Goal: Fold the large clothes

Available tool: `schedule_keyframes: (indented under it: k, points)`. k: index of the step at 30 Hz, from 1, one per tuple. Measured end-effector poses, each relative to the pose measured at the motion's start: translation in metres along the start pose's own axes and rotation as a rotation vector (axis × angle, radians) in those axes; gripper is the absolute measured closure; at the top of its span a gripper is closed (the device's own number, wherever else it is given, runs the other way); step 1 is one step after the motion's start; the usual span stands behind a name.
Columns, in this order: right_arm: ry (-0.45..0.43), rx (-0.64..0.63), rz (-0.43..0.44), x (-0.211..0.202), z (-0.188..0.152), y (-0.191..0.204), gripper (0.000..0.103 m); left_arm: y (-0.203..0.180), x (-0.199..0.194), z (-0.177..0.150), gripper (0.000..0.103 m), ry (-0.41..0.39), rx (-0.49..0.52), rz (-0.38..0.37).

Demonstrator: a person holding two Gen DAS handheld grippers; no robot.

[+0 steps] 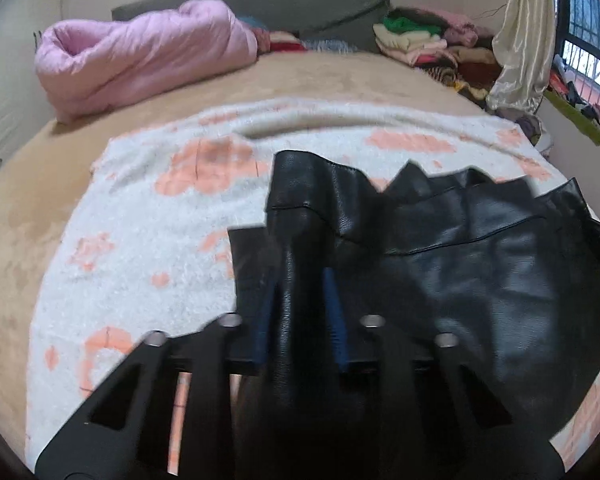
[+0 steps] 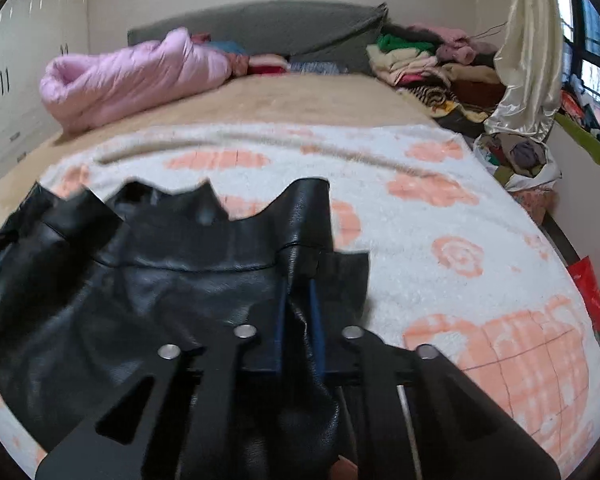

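A black leather garment point(image 1: 460, 264) hangs stretched between my two grippers above a white blanket with orange flowers point(image 1: 140, 216). My left gripper point(image 1: 298, 256) is shut on the garment's left edge, leather bunched between its blue pads. In the right wrist view the same garment point(image 2: 140, 280) spreads to the left. My right gripper point(image 2: 298, 280) is shut on its right edge. The garment's upper hem is crumpled and folds stick up. A zipper pull shows at the far side in each view.
The blanket point(image 2: 460, 240) covers a tan bed point(image 1: 340, 76). A pink duvet point(image 1: 140, 56) lies rolled at the back left. A pile of clothes point(image 1: 428, 44) sits at the back right by a cream curtain point(image 1: 520, 40). A bag of clothes point(image 2: 516, 156) stands beside the bed.
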State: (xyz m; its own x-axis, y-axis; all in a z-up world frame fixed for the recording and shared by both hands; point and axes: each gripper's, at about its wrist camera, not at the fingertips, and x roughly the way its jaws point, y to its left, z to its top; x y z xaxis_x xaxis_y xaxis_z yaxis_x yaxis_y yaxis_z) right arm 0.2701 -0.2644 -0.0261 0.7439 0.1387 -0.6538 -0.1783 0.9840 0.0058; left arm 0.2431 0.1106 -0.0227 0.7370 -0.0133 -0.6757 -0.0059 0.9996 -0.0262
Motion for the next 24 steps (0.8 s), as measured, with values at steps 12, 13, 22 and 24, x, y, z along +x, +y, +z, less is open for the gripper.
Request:
schedule_keyframes:
  k: [12, 13, 22, 24]
  points:
    - [-0.088, 0.224, 0.037, 0.002, 0.032, -0.033, 0.099, 0.015, 0.004, 0.041, 0.100, -0.071, -0.110, -0.056]
    - [-0.069, 0.213, 0.020, 0.009, 0.029, -0.030, 0.099, 0.014, 0.017, 0.038, 0.100, -0.037, -0.102, -0.031]
    - [0.091, 0.153, -0.073, 0.065, 0.008, -0.020, 0.095, 0.020, 0.063, 0.014, 0.091, 0.082, -0.113, 0.030]
    - [0.108, 0.175, -0.059, 0.070, 0.004, -0.025, 0.094, 0.024, 0.067, 0.010, 0.087, 0.096, -0.129, 0.019]
